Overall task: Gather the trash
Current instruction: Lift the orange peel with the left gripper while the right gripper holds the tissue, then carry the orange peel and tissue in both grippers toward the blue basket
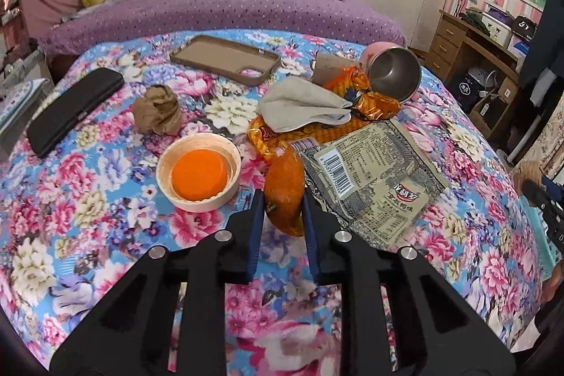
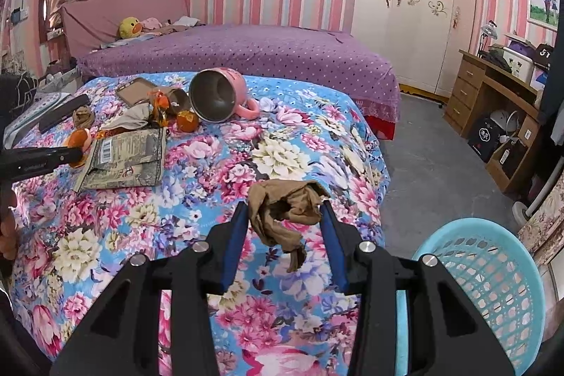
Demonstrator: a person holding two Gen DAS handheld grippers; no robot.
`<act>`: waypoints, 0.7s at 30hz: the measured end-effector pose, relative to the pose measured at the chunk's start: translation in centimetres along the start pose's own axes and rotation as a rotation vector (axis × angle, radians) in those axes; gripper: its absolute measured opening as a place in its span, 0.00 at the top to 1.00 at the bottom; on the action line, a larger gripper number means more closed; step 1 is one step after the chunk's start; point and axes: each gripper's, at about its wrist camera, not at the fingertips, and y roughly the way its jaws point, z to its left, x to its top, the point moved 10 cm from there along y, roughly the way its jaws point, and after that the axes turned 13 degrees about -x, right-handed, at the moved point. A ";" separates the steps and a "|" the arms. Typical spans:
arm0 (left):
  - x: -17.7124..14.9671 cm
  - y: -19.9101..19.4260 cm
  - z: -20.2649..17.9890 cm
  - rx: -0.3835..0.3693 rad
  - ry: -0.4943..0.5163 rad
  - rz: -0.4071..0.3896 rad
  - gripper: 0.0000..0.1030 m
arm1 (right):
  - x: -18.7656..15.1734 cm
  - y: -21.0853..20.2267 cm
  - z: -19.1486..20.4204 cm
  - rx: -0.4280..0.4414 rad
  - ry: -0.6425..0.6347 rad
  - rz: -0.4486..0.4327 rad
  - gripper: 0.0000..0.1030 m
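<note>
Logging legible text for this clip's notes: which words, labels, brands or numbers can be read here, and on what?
"51": white figures on the dark bag on the desk.
Snack packet: red logo with Chinese characters beneath, a barcode and a printed table; all too small or distorted to read reliably.
Orange wrapper: print too crumpled to read.
Pink mug: red marks, blurred.

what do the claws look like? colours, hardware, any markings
Both alike. Left claw and right claw: matte black angular frames with triangular cut-outs, two flat fingers faced in blue pads, and four round silver pins across each linkage. No cables in view. Faint pale lettering on the left claw's side, unreadable.
</note>
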 end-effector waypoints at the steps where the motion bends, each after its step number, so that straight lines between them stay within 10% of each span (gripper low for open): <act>1: 0.0 -0.4 0.0 0.010 0.002 -0.007 0.80 | 0.1 -0.1 -0.2 0.004 0.008 -0.003 0.59; 21: -1.3 -4.1 -11.8 0.003 0.059 -0.139 0.80 | 0.4 -3.1 -10.1 -0.076 0.141 -0.064 0.59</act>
